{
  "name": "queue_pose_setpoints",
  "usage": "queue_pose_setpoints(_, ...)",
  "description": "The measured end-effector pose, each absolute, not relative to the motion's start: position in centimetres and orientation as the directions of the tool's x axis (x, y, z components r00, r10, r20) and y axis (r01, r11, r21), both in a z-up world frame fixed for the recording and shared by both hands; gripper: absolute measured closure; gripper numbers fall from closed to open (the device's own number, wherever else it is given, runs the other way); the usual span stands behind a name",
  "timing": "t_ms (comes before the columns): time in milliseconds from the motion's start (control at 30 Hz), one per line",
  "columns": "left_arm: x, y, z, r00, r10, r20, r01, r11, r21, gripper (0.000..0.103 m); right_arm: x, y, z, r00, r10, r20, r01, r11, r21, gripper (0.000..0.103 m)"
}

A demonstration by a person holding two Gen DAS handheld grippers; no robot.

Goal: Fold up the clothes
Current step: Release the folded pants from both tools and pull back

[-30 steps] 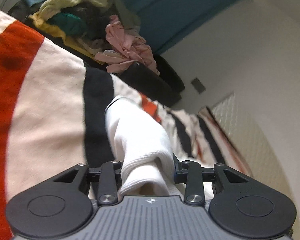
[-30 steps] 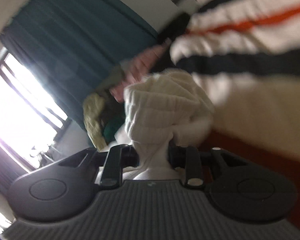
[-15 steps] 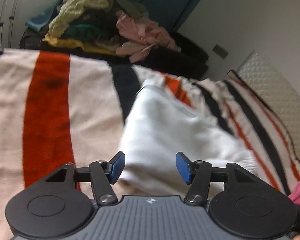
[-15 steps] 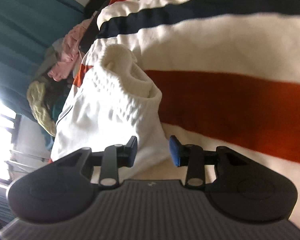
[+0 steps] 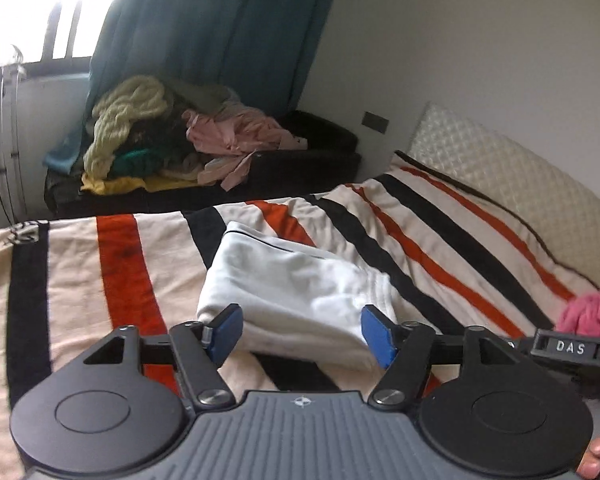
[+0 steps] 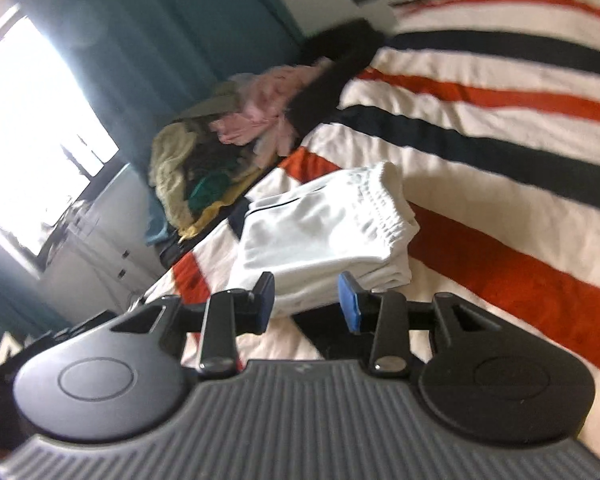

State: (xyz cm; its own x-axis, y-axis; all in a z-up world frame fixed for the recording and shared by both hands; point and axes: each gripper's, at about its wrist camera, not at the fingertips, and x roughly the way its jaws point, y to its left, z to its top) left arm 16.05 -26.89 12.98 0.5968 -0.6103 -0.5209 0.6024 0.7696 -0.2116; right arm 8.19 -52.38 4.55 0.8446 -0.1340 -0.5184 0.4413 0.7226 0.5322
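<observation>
The white shorts [image 5: 296,292] lie folded into a compact stack on the striped bedspread [image 5: 80,280], elastic waistband uppermost, so you may judge this garment finished. Your left gripper [image 5: 300,332] and right gripper [image 6: 306,300] both hover just short of it, fingers apart and holding nothing. Beyond the bed, the open black suitcase [image 5: 324,148] is heaped with unfolded clothes [image 5: 172,132], probably your remaining work.

I had the left gripper [image 5: 301,334] level, its blue-padded fingers [image 5: 225,333] spread wide apart and holding nothing. The right gripper [image 6: 306,301] was rolled well to one side, its fingers [image 6: 349,303] likewise parted and empty. My right hand [image 5: 599,455] showed only as fingertips at the lower right corner of the left view.
</observation>
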Motion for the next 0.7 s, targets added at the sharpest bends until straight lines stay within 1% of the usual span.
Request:
queue_pose_setpoints(67, 13.3, -25.8, 13.5, 0.604, -0.612, -0.511, 0.606, 0.769, -0.205, 0.024, 6.2, -50.7, 5.3, 0.856, -0.131, -0.5, 0.414, 0.752, 0.513, 0.064)
queue_pose_setpoints(133, 10.7, -24.7, 13.9, 0.61, -0.615, -0.5, 0.611, 0.766, -0.199, 0.023, 4.2, -48.9, 6.2, 0.867, -0.138, -0.479, 0.392, 0.783, 0.482, 0.064)
queue_pose_setpoints(200, 8.3, -23.5, 14.4, 0.627, -0.613, -0.481, 0.613, 0.769, -0.182, 0.019, 2.3, -47.4, 6.9, 0.878, -0.153, -0.454, 0.371, 0.817, 0.442, 0.064)
queue_pose_setpoints(233, 7.1, -22.9, 14.6, 0.636, -0.613, -0.47, 0.614, 0.77, -0.174, 0.014, 1.4, -46.6, 7.3, 0.883, -0.161, -0.441, 0.361, 0.833, 0.42, 0.063)
queue_pose_setpoints(267, 6.2, -22.3, 14.8, 0.642, -0.615, -0.458, 0.616, 0.769, -0.169, 0.007, 0.5, -45.9, 7.6, 0.889, -0.168, -0.426, 0.351, 0.848, 0.398, 0.053)
queue_pose_setpoints(300, 5.3, -21.7, 15.0, 0.647, -0.619, -0.445, 0.619, 0.767, -0.168, 0.004, -0.3, -45.3, 7.9, 0.895, -0.173, -0.411, 0.34, 0.861, 0.378, 0.035)
queue_pose_setpoints(333, 4.4, -21.1, 15.2, 0.651, -0.623, -0.433, 0.622, 0.765, -0.166, 0.001, -1.1, -44.6, 8.3, 0.902, -0.178, -0.393, 0.329, 0.873, 0.359, 0.025)
queue_pose_setpoints(367, 3.5, -20.5, 15.4, 0.657, -0.628, -0.416, 0.627, 0.762, -0.161, 0.0, -2.0, -43.9, 8.6, 0.909, -0.185, -0.373, 0.32, 0.884, 0.341, 0.01)
queue_pose_setpoints(500, 1.0, -18.4, 15.5, 0.687, -0.623, -0.375, 0.62, 0.771, -0.145, 0.0, -4.5, -41.7, 9.4, 0.921, -0.235, -0.312, 0.315, 0.918, 0.24, 0.01)
queue_pose_setpoints(700, -1.8, -15.8, 15.0, 0.728, -0.608, -0.315, 0.605, 0.787, -0.121, 0.0, -6.6, -39.4, 8.8, 0.931, -0.27, -0.245, 0.319, 0.929, 0.189, 0.01)
